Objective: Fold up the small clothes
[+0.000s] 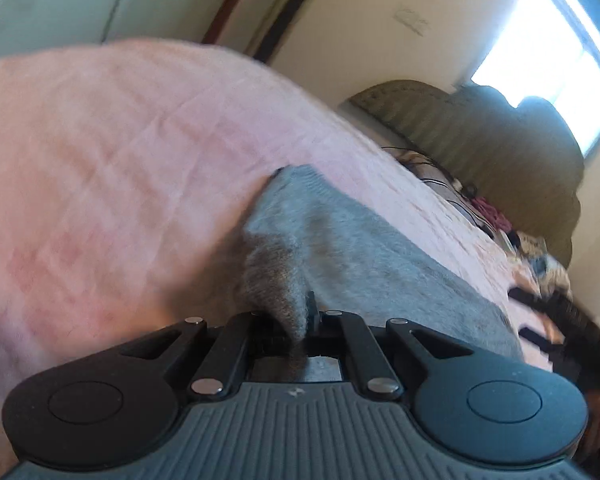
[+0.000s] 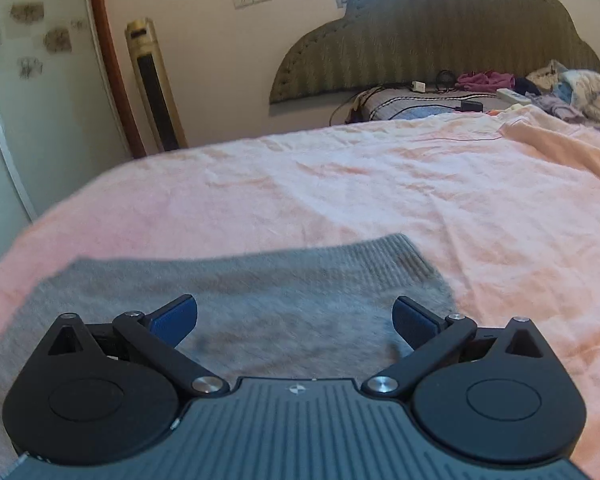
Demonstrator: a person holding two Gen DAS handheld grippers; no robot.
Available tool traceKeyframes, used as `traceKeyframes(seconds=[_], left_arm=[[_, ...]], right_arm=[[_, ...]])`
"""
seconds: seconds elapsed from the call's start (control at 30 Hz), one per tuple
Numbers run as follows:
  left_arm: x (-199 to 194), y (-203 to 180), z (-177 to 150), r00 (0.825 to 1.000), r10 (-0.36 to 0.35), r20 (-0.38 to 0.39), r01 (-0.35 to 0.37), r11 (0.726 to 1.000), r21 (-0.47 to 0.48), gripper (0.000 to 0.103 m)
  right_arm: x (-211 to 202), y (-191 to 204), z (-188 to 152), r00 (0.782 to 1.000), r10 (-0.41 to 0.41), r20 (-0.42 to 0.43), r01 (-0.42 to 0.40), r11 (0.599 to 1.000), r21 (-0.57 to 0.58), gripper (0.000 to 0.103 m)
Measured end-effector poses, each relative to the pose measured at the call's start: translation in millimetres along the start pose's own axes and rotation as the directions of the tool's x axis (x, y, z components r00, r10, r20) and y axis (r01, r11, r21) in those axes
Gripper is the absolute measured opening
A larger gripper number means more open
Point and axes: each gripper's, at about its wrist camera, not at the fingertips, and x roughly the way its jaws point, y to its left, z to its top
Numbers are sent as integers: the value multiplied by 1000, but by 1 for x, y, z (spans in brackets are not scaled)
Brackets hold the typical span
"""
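While the grey knit garment (image 2: 236, 304) lies spread on the pink bedspread (image 2: 380, 192), the 2 grippers stand in very different states; the left gripper (image 1: 300, 320) has its jaws drawn fully together with a pinch of the garment's fabric (image 1: 276, 280) bunched between them, so it has hold of the cloth; the right gripper (image 2: 294, 320) hangs with its blue pads (image 2: 176, 316) spread wide and nothing between them, the knit lying just below and ahead of it.

Seen from the right wrist, the garment runs with its long axis across the view, left to right; a ribbed band ends at the far right corner (image 2: 400, 252), and the left end trails out of frame toward the left gripper's side. Seen from the left wrist, the cloth stretches away from the closed jaws to the right along the bedspread, its far corner (image 1: 296, 176) pointing toward the middle of the bed.

My judgement is that the coming fold turns on the right gripper: the edge nearest it lies directly under its open jaws, so it is the nearer hand for the right end; a short drop and a pinch would match the left's hold. Clutter near the headboard (image 2: 440, 40) sits well apart.
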Motion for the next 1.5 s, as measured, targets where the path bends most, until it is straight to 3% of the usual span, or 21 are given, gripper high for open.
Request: traceKeyframes(seconds=[0.07, 0.13, 0.2, 0.27, 0.4, 0.5, 0.57, 0.63, 0.77, 0.9, 1.0, 1.07, 1.1, 1.17, 1.2, 1.27, 1.3, 1.33, 1.37, 1.43, 1.5], left_arm=[[-3, -34, -4, 997, -82, 3, 81, 986, 143, 5], [-2, -63, -14, 991, -134, -12, 132, 955, 266, 5], [-3, -81, -26, 985, -169, -23, 166, 918, 360, 5], [-4, -88, -37, 983, -180, -25, 173, 890, 423, 5], [3, -84, -45, 984, -163, -71, 178, 886, 428, 5], [8, -85, -47, 984, -152, -93, 178, 864, 472, 5], [11, -89, -48, 983, -150, -104, 182, 848, 498, 5], [13, -95, -48, 981, -153, -116, 191, 833, 519, 5], [21, -134, -50, 962, -223, -160, 275, 787, 553, 5], [34, -190, -66, 911, -348, -221, 410, 715, 566, 5], [53, -214, -88, 877, -364, -312, 479, 706, 522, 5], [67, -222, -105, 868, -339, -364, 490, 709, 507, 5], [71, -223, -112, 872, -324, -366, 480, 711, 514, 5], [64, -223, -119, 875, -348, -338, 483, 688, 542, 6], [58, -220, -119, 858, -380, -346, 513, 666, 541, 9], [47, -209, -110, 785, -456, -418, 619, 579, 531, 28], [41, -203, -105, 769, -463, -440, 639, 555, 532, 51], [33, -194, -98, 777, -463, -427, 629, 557, 541, 73], [25, -182, -91, 799, -465, -382, 601, 576, 555, 79], [9, -153, -75, 841, -461, -282, 535, 634, 559, 82], [8, -126, -54, 870, -434, -233, 490, 711, 504, 82]], right_arm=[[11, 15, 11, 973, 213, -91, -203, 973, 108, 103], [42, 32, 17, 868, 430, -248, -372, 894, 247, 103], [70, 50, 15, 778, 523, -347, -432, 848, 308, 103], [87, 65, 16, 763, 510, -398, -431, 860, 275, 103], [108, 85, 22, 742, 502, -445, -439, 865, 243, 97], [124, 94, 25, 761, 431, -486, -410, 899, 154, 76], [136, 90, 22, 775, 369, -513, -375, 922, 97, 34], [137, 78, 20, 775, 382, -504, -386, 917, 102, 23], [101, 50, 40, 804, 406, -435, -436, 899, 33, 20], [59, -9, 74, 860, 335, -385, -372, 928, -25, 19], [39, -66, 80, 898, 236, -373, -263, 964, -24, 19], [33, -101, 71, 906, 191, -378, -204, 979, 6, 19], [34, -115, 64, 905, 182, -385, -185, 982, 30, 23], [33, -136, 51, 916, 179, -359, -156, 983, 92, 57], [29, -141, 48, 924, 213, -318, -180, 975, 129, 59], [18, -149, 49, 942, 229, -246, -190, 966, 173, 76], [13, -151, 52, 954, 211, -212, -175, 969, 175, 78], [7, -153, 55, 965, 187, -182, -155, 972, 175, 80], [-1, -156, 57, 973, 164, -161, -135, 974, 181, 80], [-18, -158, 58, 979, 159, -123, -132, 970, 204, 81], [-41, -157, 46, 969, 226, -97, -198, 951, 236, 82]])
